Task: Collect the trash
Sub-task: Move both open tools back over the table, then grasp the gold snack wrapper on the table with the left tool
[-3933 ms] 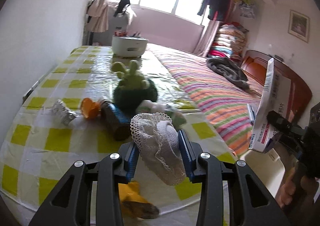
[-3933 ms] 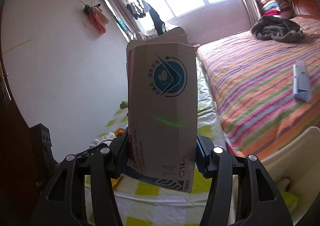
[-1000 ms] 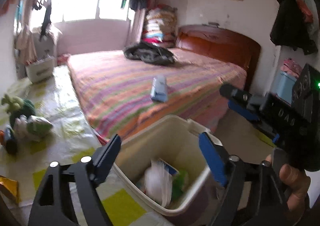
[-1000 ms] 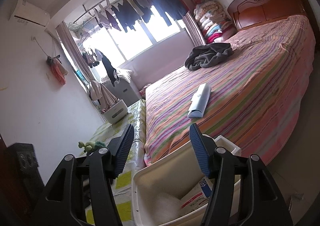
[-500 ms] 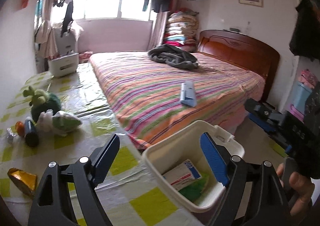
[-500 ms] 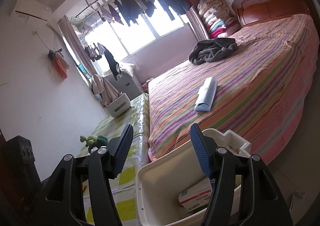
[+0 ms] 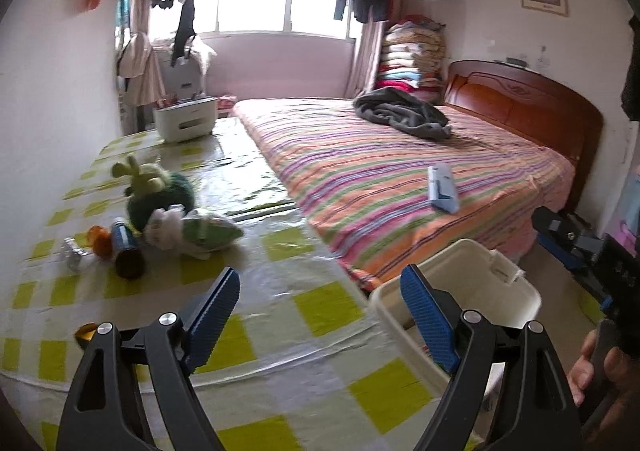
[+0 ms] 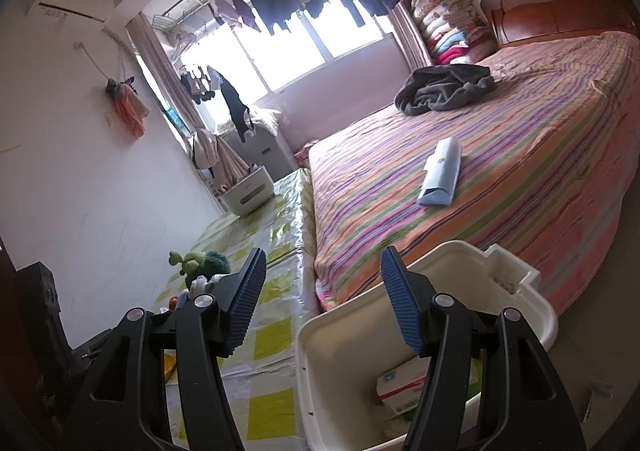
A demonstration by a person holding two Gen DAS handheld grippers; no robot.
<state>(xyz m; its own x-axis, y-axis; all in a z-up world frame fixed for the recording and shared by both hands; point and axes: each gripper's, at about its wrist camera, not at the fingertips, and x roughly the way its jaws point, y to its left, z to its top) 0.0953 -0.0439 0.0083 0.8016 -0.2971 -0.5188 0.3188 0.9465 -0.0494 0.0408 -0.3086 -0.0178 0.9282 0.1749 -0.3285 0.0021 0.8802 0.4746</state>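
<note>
Both your grippers empty, fingers spread: left gripper (image 7: 320, 293), right gripper (image 8: 322, 277) over bin (image 8: 520, 293). Remaining trash cluster (image 7: 132, 247) on table (image 7: 280, 315), far-left of left fingers. Dark tube points toward you. Left hand nearer; take it.

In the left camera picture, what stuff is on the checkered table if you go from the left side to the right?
Silver wrapper → orange piece → dark bottle → green plush toy → green and white bag → white bin by the table's right edge.
</note>
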